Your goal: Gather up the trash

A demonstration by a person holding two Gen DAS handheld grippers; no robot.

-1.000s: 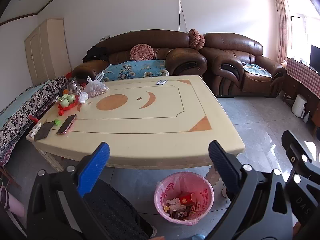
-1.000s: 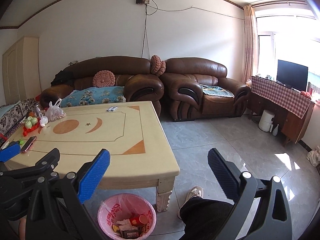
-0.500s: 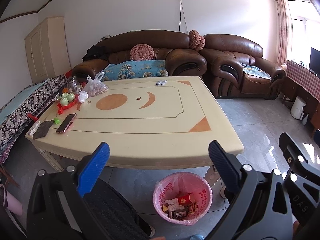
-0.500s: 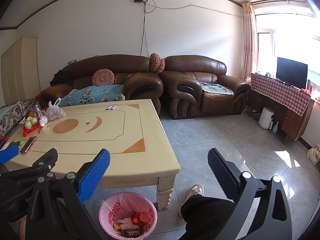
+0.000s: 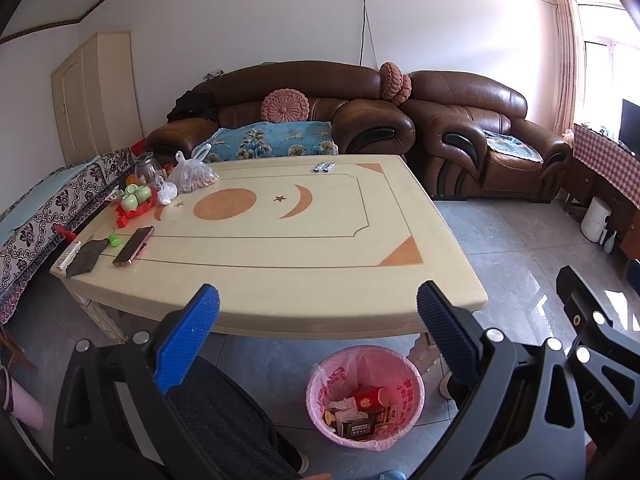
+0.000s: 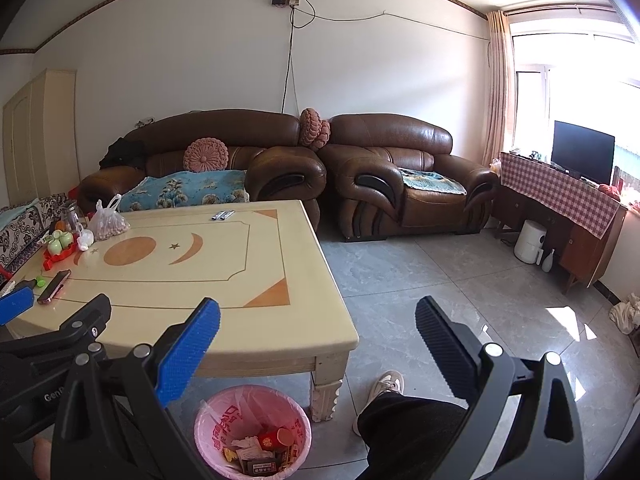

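Brown leather sofas [image 5: 304, 120] lined the far wall behind the cream table [image 5: 280, 248] you were seated at, your knees showing at the bottom of both views.

Along the table's left edge sat the things you likely meant to keep: a dark cloth [image 5: 86, 256], a phone [image 5: 133, 245], a red tray of green cups [image 5: 136, 200], a tied plastic bag [image 5: 194, 174] and a small crumpled white wad [image 5: 166, 193] just beside it. That wad, and perhaps the two small packets [image 5: 325, 167] at the far edge, looked like the only candidates for trash left on top; I could not tell what they were.

You held your left gripper [image 5: 318, 316] with its jaws spread wide and nothing between them, hovering over the near table edge, probably to look over the tabletop.

Below the near edge stood the bin [image 5: 320, 384], lined with a pink bag, placed within easy reach of both hands. It already held crumpled paper, a red cup and flattened cartons, filling the bottom but well short of the rim.

Your right gripper [image 6: 318, 322] was likewise spread wide and empty, pointing past the table's right corner toward the floor.
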